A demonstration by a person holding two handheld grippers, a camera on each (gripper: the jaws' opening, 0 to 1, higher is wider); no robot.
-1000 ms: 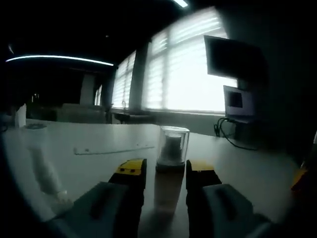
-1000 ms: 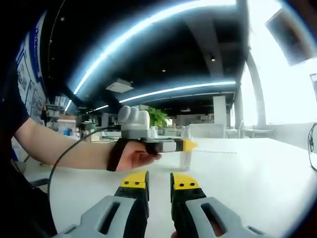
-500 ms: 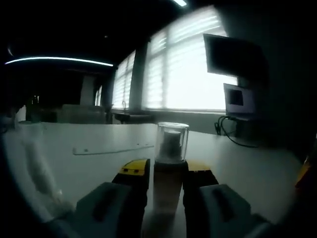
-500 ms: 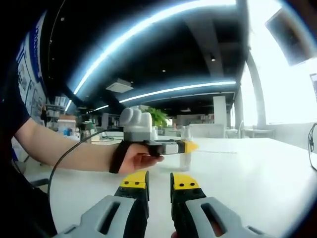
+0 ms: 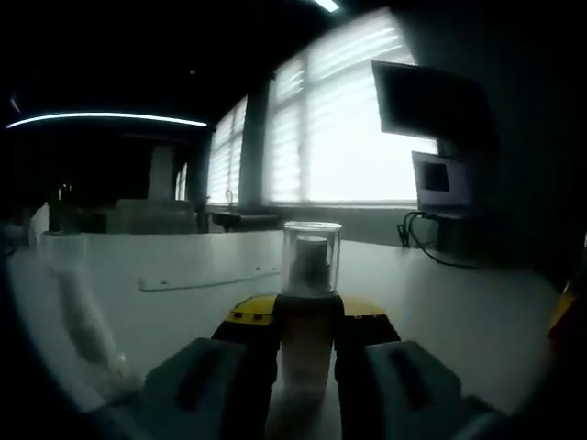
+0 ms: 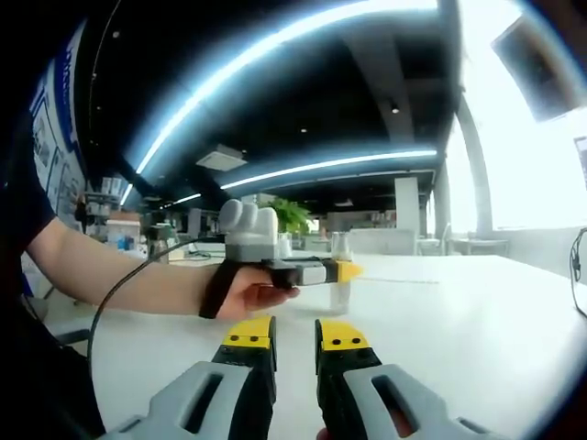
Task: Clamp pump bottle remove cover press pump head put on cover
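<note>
The left gripper (image 5: 305, 323) has its yellow-tipped jaws drawn in on both sides of the pump bottle (image 5: 308, 302), and from the left gripper view they look pressed against the body, so the clamp appears made. The bottle stands upright on the white table (image 5: 459, 302), long axis vertical, rising straight up between the jaws, and the clear cover (image 5: 311, 257) is on top with the pump head (image 5: 312, 254) visible inside it.

Over in the right gripper view, the right gripper (image 6: 294, 341) sits low above the table, jaws parted by a narrow gap with nothing between them. Ahead of it and a little to its left is the person's left hand (image 6: 246, 295), with the left gripper reaching to the bottle (image 6: 341, 286).

Here's the relation that counts: the cover stands clear above the left gripper's jaws, and the right gripper is the free one, facing the bottle from the near side with open table between. So the cover should be the right gripper's job, coming in higher than it is now to take the cover around its sides and lift along the bottle's upright axis. The present gap looks too narrow for the cover, so it would likely need to widen first
</note>
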